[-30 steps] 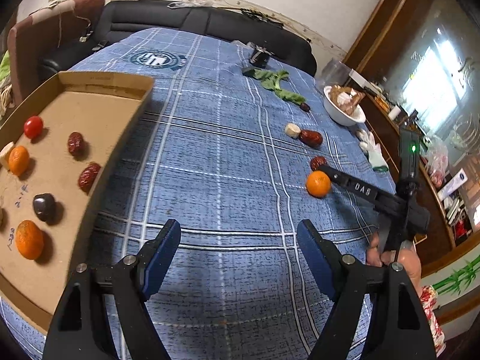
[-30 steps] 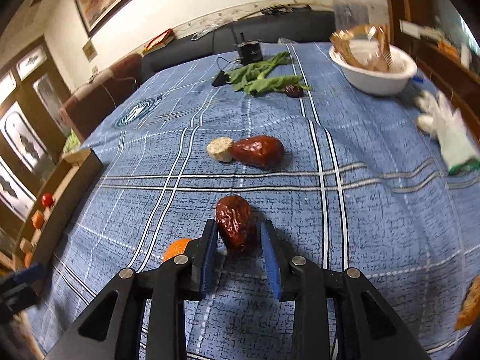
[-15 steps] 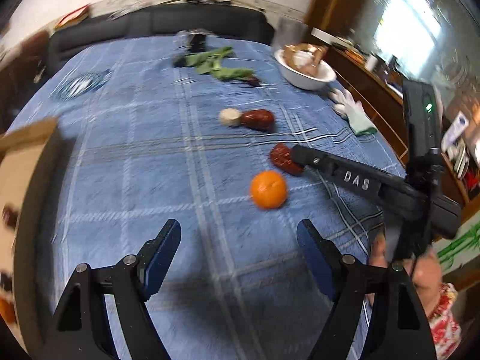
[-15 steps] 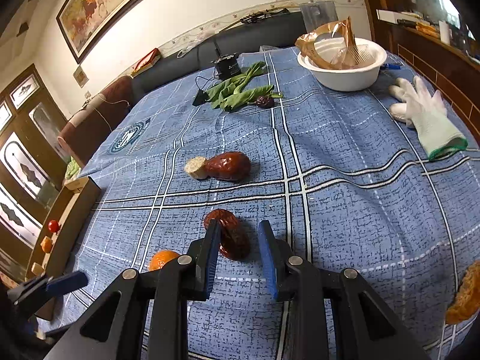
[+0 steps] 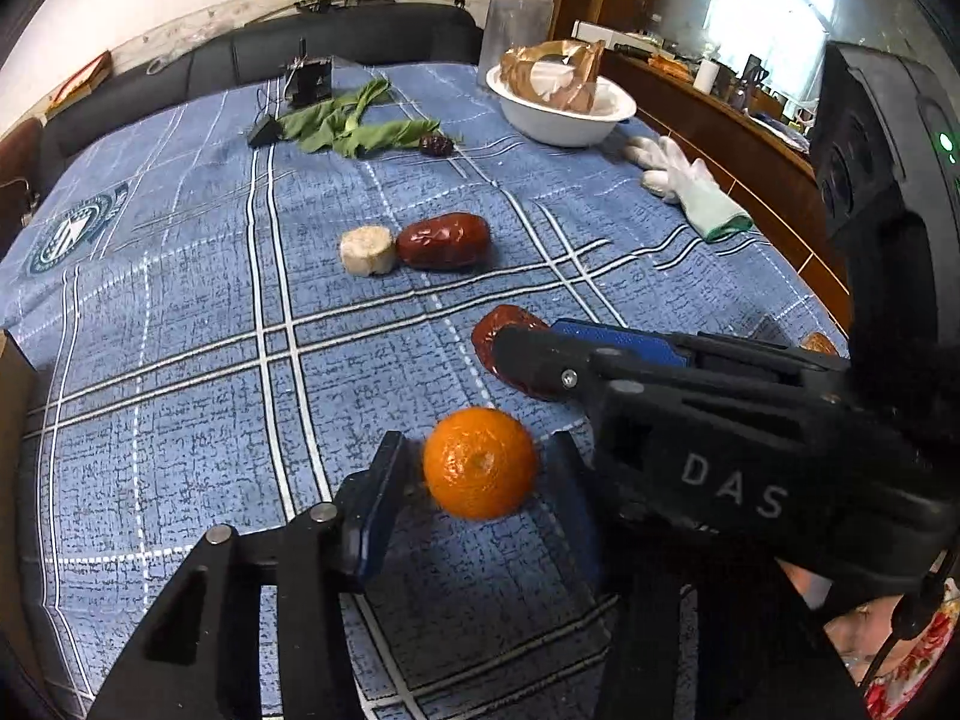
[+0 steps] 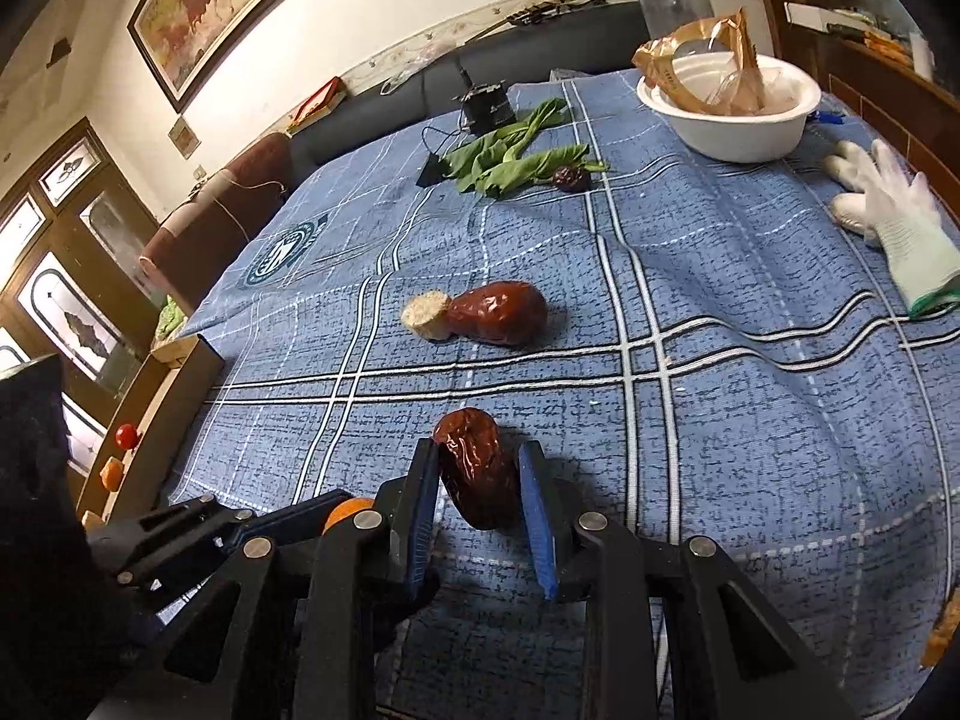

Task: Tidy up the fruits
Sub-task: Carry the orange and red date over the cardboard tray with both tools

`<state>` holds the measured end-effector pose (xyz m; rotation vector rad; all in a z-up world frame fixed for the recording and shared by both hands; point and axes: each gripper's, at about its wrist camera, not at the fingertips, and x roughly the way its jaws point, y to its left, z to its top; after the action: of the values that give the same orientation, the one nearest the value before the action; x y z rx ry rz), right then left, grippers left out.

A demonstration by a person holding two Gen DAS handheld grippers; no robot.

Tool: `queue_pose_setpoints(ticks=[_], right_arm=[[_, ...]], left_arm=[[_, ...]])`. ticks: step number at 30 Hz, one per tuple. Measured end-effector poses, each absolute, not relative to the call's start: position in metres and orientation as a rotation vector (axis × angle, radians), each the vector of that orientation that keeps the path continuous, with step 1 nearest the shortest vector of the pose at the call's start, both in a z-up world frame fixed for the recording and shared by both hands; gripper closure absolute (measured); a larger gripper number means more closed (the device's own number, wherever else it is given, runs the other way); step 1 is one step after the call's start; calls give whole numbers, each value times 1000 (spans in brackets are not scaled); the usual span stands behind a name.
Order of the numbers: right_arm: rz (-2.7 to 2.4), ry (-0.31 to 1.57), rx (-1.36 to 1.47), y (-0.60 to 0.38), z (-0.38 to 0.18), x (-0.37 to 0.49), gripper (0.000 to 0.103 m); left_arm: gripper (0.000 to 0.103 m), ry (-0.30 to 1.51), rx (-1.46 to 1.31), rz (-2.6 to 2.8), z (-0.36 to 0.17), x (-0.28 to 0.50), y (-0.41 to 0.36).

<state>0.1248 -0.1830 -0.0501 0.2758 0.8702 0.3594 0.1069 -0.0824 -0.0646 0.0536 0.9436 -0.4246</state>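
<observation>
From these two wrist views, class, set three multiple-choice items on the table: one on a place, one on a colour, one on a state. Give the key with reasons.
1. Where is the tangerine?
A. in the white bowl
B. between the left gripper jaws
C. on the glove

2. What colour are the leaves?
A. green
B. yellow
C. purple

3. What does the right gripper hold?
A. nothing
B. the glove
C. a wrinkled red date

Key: B, the closing jaws flank it; A, they lie green on the blue cloth; C, both pads press it.
</observation>
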Motion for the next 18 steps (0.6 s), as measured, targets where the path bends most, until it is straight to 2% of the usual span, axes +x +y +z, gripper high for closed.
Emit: queue_pose_setpoints(ticks=[1, 2, 18], right_arm=[[357, 867, 283, -184, -50, 125, 74], [355, 867, 286, -185, -49, 125, 74], [367, 855, 307, -189, -48, 116, 74]], left_arm=[[69, 934, 69, -418, -64, 104, -84], [71, 933, 80, -413, -65, 103, -86], [71, 850, -121, -340, -17, 38, -21]])
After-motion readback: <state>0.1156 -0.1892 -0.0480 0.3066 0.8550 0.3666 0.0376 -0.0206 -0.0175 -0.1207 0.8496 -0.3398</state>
